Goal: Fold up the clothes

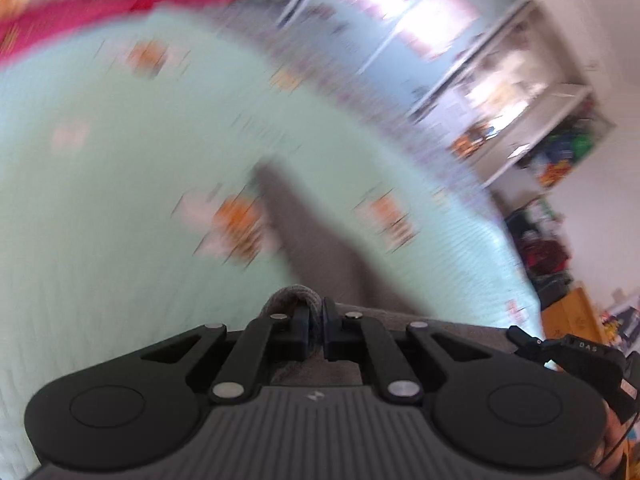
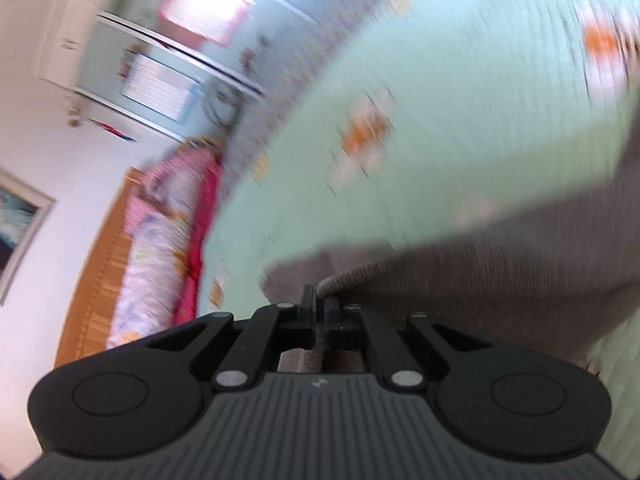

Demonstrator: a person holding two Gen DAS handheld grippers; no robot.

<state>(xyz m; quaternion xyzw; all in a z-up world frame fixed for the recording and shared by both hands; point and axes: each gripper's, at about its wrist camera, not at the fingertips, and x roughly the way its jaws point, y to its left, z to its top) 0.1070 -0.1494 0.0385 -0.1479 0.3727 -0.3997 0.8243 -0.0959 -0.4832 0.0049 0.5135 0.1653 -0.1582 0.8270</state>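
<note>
Mint-green bedding with small orange and white printed patches fills most of what I see, spread over a bed and heavily blurred in both views. From my left tool, the bedspread stretches ahead and to both sides, and a pink and red strip of fabric runs along its far edge. That tool's two black fingers are clenched on a thick, rolled edge of a grey knitted garment, which bulges up just above the fingertips; more of the same grey cloth trails forward from the tool across the bedspread as a long tapering strip, and some lies beneath the tool body. Ahead and to the right of this tool I make out white shelving with colourful things on it, too blurred to name, and a wooden piece of furniture lower down. My right tool is likewise pinched shut on a ribbed edge of the grey garment, whose cloth spreads broadly to the right of the fingers and hangs over the bedding. To the left of this tool I see a wooden headboard, a pink-patterned pillow, a white wall and a framed picture.
</note>
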